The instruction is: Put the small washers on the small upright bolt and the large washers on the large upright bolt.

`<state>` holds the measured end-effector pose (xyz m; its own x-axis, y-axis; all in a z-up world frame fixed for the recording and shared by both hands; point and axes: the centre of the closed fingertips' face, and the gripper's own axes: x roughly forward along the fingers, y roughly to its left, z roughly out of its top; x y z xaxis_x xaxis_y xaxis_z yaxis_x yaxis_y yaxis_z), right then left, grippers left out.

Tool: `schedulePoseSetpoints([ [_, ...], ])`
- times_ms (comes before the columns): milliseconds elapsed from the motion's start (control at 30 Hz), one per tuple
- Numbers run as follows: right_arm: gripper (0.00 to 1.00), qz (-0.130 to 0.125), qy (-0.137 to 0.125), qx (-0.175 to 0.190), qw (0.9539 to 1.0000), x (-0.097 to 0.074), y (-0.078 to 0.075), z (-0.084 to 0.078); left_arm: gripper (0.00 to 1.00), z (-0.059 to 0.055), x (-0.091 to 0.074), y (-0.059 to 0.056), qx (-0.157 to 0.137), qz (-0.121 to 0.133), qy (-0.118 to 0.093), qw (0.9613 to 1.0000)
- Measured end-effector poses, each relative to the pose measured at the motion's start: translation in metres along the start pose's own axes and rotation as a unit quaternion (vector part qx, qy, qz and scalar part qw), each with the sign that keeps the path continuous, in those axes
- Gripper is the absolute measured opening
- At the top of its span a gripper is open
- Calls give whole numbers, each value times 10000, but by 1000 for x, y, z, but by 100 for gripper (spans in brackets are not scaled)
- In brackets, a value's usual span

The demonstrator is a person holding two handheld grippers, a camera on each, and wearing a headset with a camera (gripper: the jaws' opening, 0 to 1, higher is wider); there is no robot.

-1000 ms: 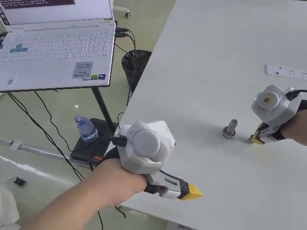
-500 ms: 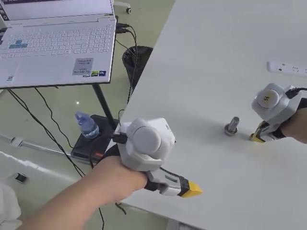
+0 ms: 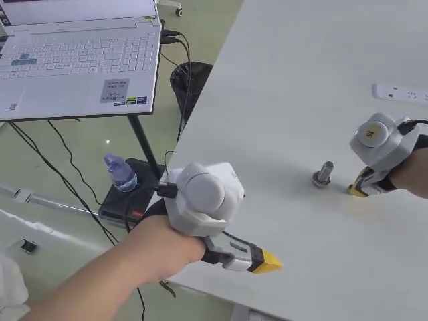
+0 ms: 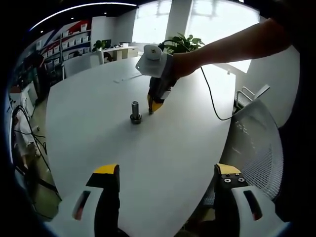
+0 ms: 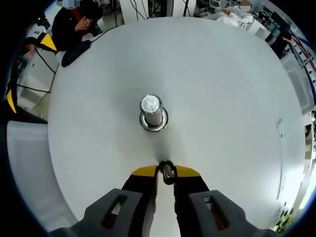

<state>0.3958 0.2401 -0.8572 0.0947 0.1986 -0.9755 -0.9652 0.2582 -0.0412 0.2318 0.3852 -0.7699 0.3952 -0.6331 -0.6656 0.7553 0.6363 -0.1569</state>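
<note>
Steel bolt (image 5: 153,114) stands upright on white table (image 5: 237,89), my R gripper (image 5: 166,174) just beside it, tips pinched on a small metal piece (image 5: 167,170) (washer or not, can't tell), my L gripper (image 4: 166,171) well apart from bolt, jaws wide.

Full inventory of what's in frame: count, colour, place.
table: 1, white, centre
upright bolt: 1, silver, on table
small metal part: 1, silver, near the bolt; washer or bolt, cannot tell
power strip: 1, white, table's far side
laptop: 1, white, on stand left of table
water bottle: 1, bluish, below laptop
bin: 1, black, by table edge
left gripper: white, yellow tips, open, near table edge
right gripper: same colours, shut on small metal part
</note>
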Motion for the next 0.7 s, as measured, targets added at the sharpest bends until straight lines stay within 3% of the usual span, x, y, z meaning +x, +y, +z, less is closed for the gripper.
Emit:
schedulePoseSetpoints([
  [467,14,44,33,-40,10000,1,1,0,77,-3,-1,-2,11,8,37,10000],
  [600,26,5,-28,-60,10000,1,-1,1,77,-6,-1,-2,62,30,88,9999],
  [700,29,15,-24,-113,9999,1,0,2,77,-7,-2,-3,83,33,99,9999],
])
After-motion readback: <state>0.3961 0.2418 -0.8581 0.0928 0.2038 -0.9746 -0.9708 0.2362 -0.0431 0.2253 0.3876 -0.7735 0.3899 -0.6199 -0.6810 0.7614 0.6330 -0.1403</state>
